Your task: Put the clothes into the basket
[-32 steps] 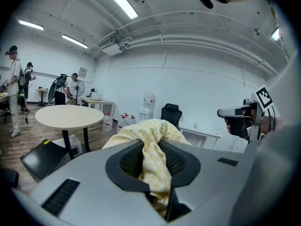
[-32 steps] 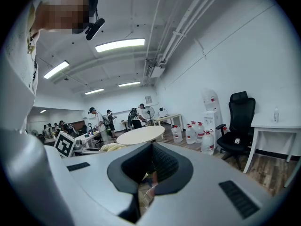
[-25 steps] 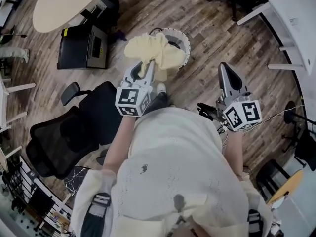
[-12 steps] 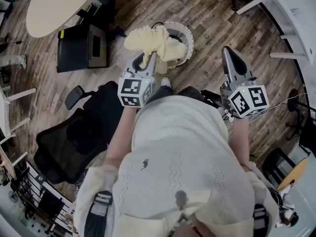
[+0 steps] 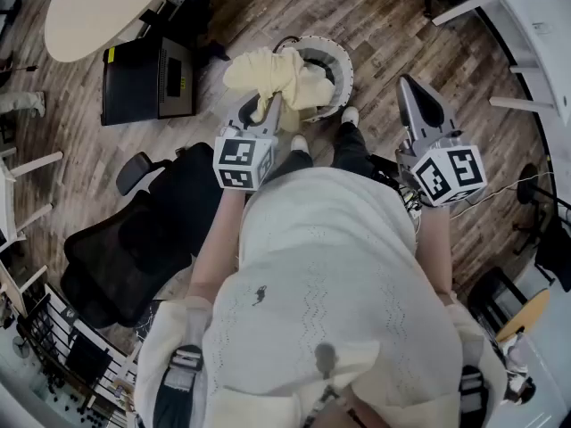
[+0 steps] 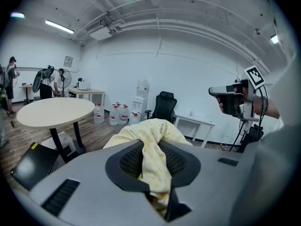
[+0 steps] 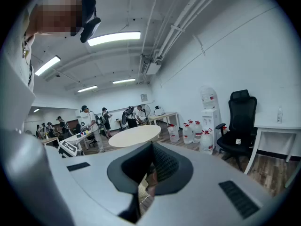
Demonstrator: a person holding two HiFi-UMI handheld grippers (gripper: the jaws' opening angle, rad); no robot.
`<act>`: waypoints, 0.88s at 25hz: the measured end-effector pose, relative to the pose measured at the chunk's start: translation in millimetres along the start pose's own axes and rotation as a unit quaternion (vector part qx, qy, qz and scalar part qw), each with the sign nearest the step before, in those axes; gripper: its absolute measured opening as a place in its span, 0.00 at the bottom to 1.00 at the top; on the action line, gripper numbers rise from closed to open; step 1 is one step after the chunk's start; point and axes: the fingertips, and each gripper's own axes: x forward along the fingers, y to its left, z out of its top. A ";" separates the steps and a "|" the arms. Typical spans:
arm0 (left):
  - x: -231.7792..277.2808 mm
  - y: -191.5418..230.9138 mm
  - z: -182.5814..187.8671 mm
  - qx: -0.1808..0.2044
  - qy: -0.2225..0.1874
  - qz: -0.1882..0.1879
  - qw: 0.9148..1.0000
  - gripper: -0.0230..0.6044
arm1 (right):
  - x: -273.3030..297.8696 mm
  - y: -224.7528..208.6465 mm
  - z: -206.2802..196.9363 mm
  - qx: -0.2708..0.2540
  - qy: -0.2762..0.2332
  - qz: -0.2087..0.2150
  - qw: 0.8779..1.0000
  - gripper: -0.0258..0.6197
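A pale yellow garment [image 5: 278, 77] hangs bunched from my left gripper [image 5: 266, 107], which is shut on it. The cloth droops over the near left rim of the round white basket [image 5: 343, 59] on the wooden floor. In the left gripper view the yellow cloth [image 6: 151, 150] is pinched between the dark pads and spills forward over them. My right gripper [image 5: 413, 94] is held out to the right of the basket, shut, with nothing in it. In the right gripper view its jaws [image 7: 149, 172] meet with only floor showing behind them.
A black office chair [image 5: 134, 239] stands at my left. A black case [image 5: 147, 83] and a round beige table [image 5: 98, 7] lie beyond it. White desks [image 5: 535, 34] line the right side. Water bottles [image 6: 117, 114] and another black chair [image 6: 163, 106] stand by the far wall.
Both grippers and the person have moved forward toward the basket. The yellow garment now overlaps the basket's rim more, and a foot shows just below the basket.
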 end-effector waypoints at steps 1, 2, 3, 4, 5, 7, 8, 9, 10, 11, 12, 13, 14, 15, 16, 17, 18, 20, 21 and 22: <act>3.0 0.6 -0.4 -0.002 0.001 0.003 1.000 0.17 | 3.1 -3.3 0.7 -0.001 0.001 0.003 1.000 0.05; 6.6 1.2 0.0 -0.003 0.001 0.007 1.000 0.17 | 6.4 -7.3 1.7 -0.002 0.002 0.006 1.000 0.05; 10.9 1.7 0.9 -0.005 0.002 0.011 1.000 0.17 | 10.1 -11.8 3.2 -0.003 0.003 0.010 1.000 0.05; 15.8 2.3 2.0 -0.007 0.003 0.015 1.000 0.17 | 14.1 -16.5 5.0 -0.004 0.004 0.014 1.000 0.05; 21.0 2.8 3.1 -0.008 0.005 0.018 1.000 0.17 | 18.2 -21.5 6.8 -0.004 0.005 0.019 1.000 0.05; 31.8 3.4 4.7 -0.011 0.007 0.026 1.000 0.17 | 26.6 -32.6 9.9 -0.004 0.009 0.028 1.000 0.05; 37.1 3.2 4.9 -0.012 0.009 0.031 0.999 0.17 | 30.5 -39.0 10.8 -0.004 0.011 0.032 0.999 0.05; 42.5 2.5 4.6 -0.013 0.010 0.036 0.999 0.17 | 33.9 -45.9 11.3 -0.003 0.014 0.035 0.999 0.05; 48.0 1.1 4.0 -0.015 0.013 0.042 0.999 0.17 | 36.6 -53.1 11.9 -0.001 0.016 0.039 0.999 0.05; 53.7 -1.2 3.1 -0.018 0.015 0.048 0.999 0.17 | 38.6 -60.6 12.9 0.000 0.017 0.043 0.999 0.05; 59.6 -4.0 2.3 -0.021 0.017 0.054 0.998 0.17 | 40.3 -67.9 14.4 0.000 0.019 0.048 0.999 0.05; 65.5 -6.6 1.4 -0.024 0.020 0.058 0.998 0.17 | 42.3 -74.6 16.3 0.000 0.020 0.053 0.998 0.05; 71.4 -8.8 0.5 -0.026 0.022 0.063 0.997 0.17 | 45.0 -80.6 18.3 -0.002 0.021 0.059 0.998 0.05; 76.9 -10.4 -0.6 -0.028 0.024 0.067 0.997 0.17 | 48.3 -85.9 20.1 -0.003 0.021 0.065 0.998 0.05; 81.9 -11.9 -1.7 -0.030 0.025 0.072 0.997 0.17 | 51.7 -90.6 21.9 -0.005 0.022 0.071 0.997 0.05; 86.4 -13.7 -3.1 -0.033 0.027 0.077 0.996 0.17 | 54.5 -95.1 23.6 -0.007 0.023 0.078 0.997 0.05; 90.5 -16.1 -4.5 -0.036 0.030 0.081 0.996 0.17 | 56.4 -100.1 25.2 -0.008 0.025 0.083 0.996 0.05; 99.4 -21.7 -5.8 -0.043 0.033 0.090 0.994 0.17 | 59.8 -111.5 29.9 -0.011 0.029 0.095 0.995 0.05; 104.2 -24.2 -6.2 -0.046 0.035 0.096 0.994 0.17 | 62.2 -117.3 32.7 -0.013 0.030 0.101 0.994 0.05; 108.7 -26.5 -7.0 -0.050 0.036 0.101 0.993 0.17 | 65.0 -122.7 35.1 -0.015 0.032 0.107 0.994 0.05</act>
